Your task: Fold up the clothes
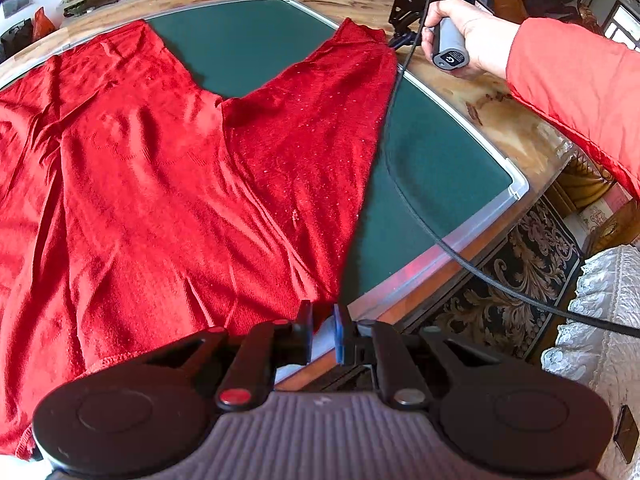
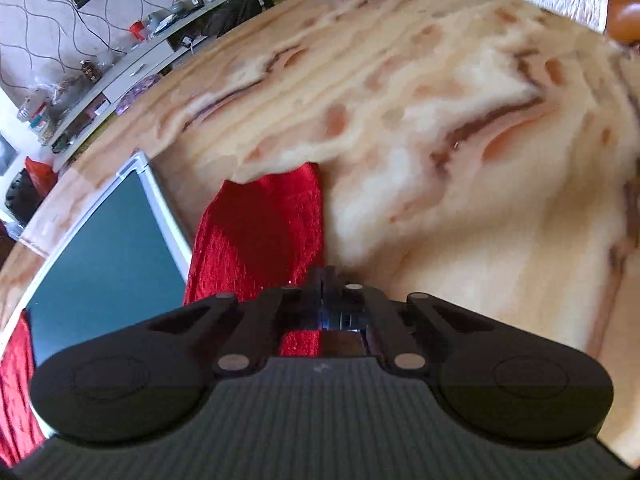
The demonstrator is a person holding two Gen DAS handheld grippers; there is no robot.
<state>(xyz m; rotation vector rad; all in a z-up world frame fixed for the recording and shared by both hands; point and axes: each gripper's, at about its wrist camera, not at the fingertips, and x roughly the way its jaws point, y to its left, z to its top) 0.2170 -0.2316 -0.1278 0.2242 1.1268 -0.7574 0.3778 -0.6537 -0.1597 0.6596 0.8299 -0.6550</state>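
Left gripper [image 1: 323, 330] pinches the near hem corner of the red trousers [image 1: 168, 168], whose legs run toward the upper frame; right gripper [image 2: 325, 280], pressed together, pinches the far leg's end [image 2: 272, 216]

cut off: red garment [image 1: 168, 184] at left and bottom edges of left wrist view | hidden: right gripper [image 2: 325, 280] fingertip contact with garment edge cannot be told | blurred: marbled table [image 2: 440, 128] in right wrist view | too small: clutter on far shelf [image 2: 80, 80] cannot be identified
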